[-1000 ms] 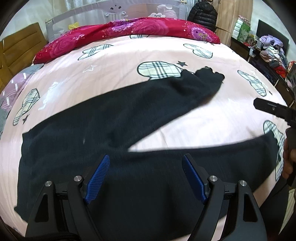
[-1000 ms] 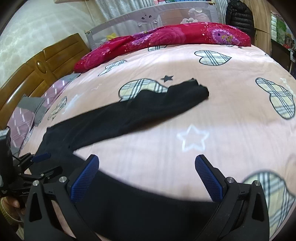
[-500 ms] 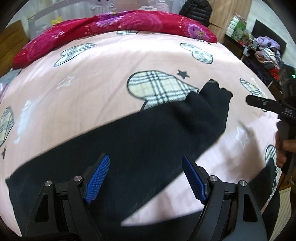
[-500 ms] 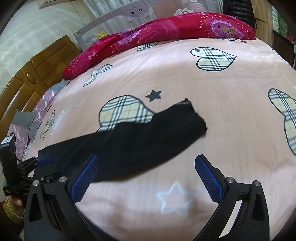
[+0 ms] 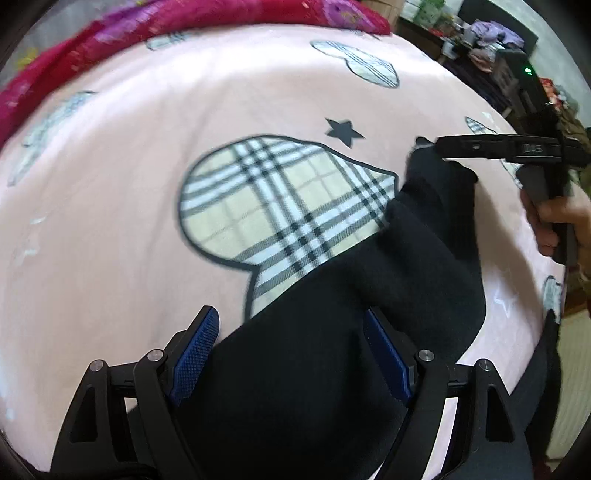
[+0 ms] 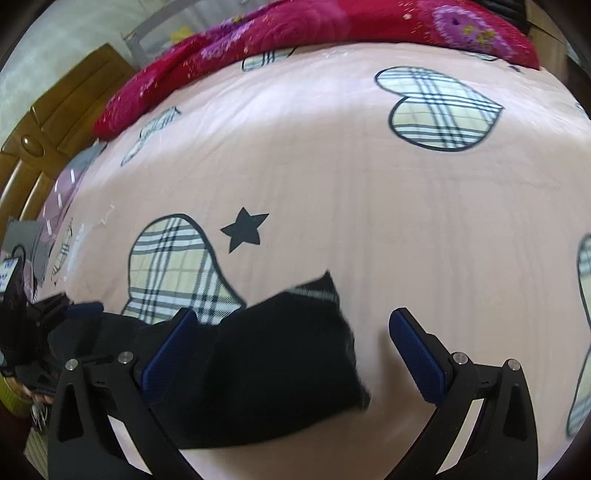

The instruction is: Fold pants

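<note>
Pants (image 5: 332,369) are black, lying on the pink bedsheet (image 5: 129,229) with the far leg stretched diagonally over a plaid heart print (image 5: 280,206), cuff end (image 6: 317,295) near the black star (image 6: 245,229). Likely laid flat like this so one leg can be brought over the other for the first lengthwise fold; judging by the layout, no fold is done yet. Left gripper (image 5: 288,362) sits low over the mid-leg, jaws spread wide, fabric between the blue pads (image 5: 195,358) but nothing pinched; contact with the cloth can't be confirmed. Right gripper (image 6: 295,354) is at the cuff, also fully spread, cuff lying between its pads (image 6: 417,354), not clamped. In the left view the right gripper's finger (image 5: 498,147) reaches right to the cuff tip, possibly touching; blur makes it unclear. My read: both are lining up for a two-point pinch on this leg, cuff and mid-leg. Risk: grabbing only the top layer or snagging the sheet. Red floral quilt (image 6: 295,33) is bunched at the far edge, wooden headboard (image 6: 55,122) to the left, well apart from the work.
</note>
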Motion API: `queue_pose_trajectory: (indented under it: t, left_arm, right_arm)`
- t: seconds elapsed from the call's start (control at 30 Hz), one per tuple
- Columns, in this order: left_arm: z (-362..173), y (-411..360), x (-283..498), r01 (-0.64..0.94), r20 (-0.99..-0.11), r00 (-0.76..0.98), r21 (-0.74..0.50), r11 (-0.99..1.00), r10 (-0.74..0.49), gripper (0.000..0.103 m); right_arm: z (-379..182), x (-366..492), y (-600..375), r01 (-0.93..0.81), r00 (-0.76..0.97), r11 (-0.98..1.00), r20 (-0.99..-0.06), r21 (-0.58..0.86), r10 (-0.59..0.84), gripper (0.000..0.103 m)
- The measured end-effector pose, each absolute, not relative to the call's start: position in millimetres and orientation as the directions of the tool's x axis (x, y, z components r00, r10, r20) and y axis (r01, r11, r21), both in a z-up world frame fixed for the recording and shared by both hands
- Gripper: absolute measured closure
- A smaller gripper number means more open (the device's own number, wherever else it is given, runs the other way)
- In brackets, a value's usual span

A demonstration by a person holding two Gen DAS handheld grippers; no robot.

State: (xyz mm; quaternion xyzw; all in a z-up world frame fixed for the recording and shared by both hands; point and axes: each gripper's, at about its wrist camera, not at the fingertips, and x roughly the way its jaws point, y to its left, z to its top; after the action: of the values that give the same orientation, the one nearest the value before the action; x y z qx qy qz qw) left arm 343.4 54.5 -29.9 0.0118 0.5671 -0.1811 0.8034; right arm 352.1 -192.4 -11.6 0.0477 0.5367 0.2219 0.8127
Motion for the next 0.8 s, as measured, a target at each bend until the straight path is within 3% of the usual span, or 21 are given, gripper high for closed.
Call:
queue_pose_trajectory:
  t: [0.23,0.27,0.3,0.37,0.47,0.53,0.8]
  left_arm:
    - [-48.3,41.8,358.9,0.339,-0.938,0.237,-0.165,0.926,-0.254,0.023]
    - [-48.0,40.1,358.8,0.338,-0.938,0.235,-0.169,0.926,-0.256,0.027]
    - [-47.6,37.4,357.4,0.343,-0.936,0.234,-0.175,0.923,-0.265,0.033]
    - [-46.1,31.7,354.2,0.359,-0.932,0.227,-0.189,0.914,-0.282,0.059]
    - [-41.0,27.2,346.9,0.357,-0.931,0.219,-0.203,0.912,-0.292,0.087]
    - [-33.8,26.9,337.4,0.357,-0.926,0.232,-0.204,0.911,-0.298,0.092]
    - [19.7,27.4,272.3,0.355,-0.874,0.323,-0.243,0.903,-0.362,0.094]
  right_arm:
    - [-40.2,368.1,-177.2,-0.372,0.237,0.881,-0.888,0.291,0.394,0.01]
    - [-40.4,368.0,-175.9,-0.381,0.243,0.881,-0.889,0.28,0.387,0.021]
    - [-40.0,366.9,-174.6,-0.39,0.251,0.881,-0.89,0.268,0.381,0.043]
    - [-38.3,366.6,-175.2,-0.383,0.257,0.886,-0.891,0.261,0.374,0.071]
    - [-30.3,362.3,-182.1,-0.375,0.282,0.886,-0.878,0.271,0.388,0.089]
    - [-21.8,357.1,-187.6,-0.368,0.302,0.889,-0.869,0.273,0.392,0.092]
    - [19.4,305.6,-232.0,-0.357,0.367,0.847,-0.774,0.395,0.516,0.094]
